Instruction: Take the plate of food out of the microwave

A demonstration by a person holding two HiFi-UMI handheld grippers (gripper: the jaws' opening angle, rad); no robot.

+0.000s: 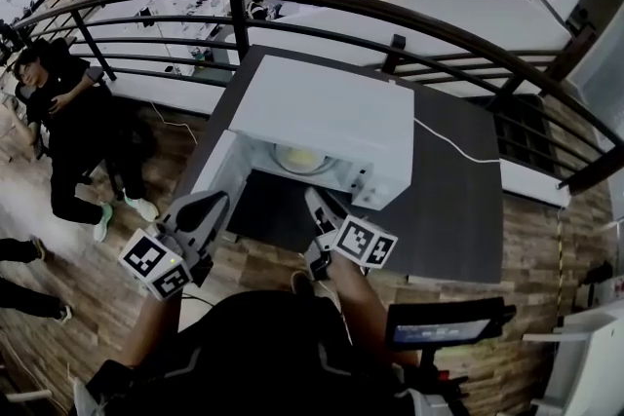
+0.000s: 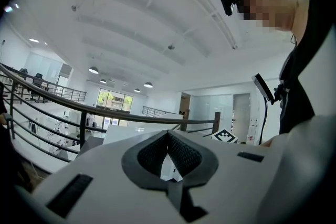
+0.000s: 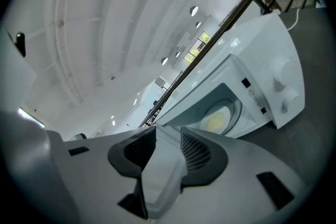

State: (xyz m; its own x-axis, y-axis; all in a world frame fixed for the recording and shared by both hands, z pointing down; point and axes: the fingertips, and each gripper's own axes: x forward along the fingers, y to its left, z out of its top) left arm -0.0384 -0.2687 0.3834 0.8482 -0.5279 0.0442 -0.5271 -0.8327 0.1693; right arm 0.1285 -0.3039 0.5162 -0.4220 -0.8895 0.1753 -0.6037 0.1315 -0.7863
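Note:
A white microwave (image 1: 322,117) stands on a dark table (image 1: 458,200), its door (image 1: 210,175) swung open to the left. Inside sits a plate of yellow food (image 1: 302,159), which also shows in the right gripper view as a plate (image 3: 218,120) in the open cavity. My right gripper (image 1: 317,202) hovers in front of the opening, a short way back from it. Its jaws stand apart with nothing gripped (image 3: 169,131). My left gripper (image 1: 210,205) is by the door's lower edge, and in its own view the left gripper (image 2: 168,135) has its pads meeting at the tip, empty.
A dark metal railing (image 1: 390,15) curves behind the table. A white cable (image 1: 448,146) runs from the microwave across the tabletop. A person in black (image 1: 68,112) sits at the left on the wooden floor. A small screen on a stand (image 1: 444,326) is at lower right.

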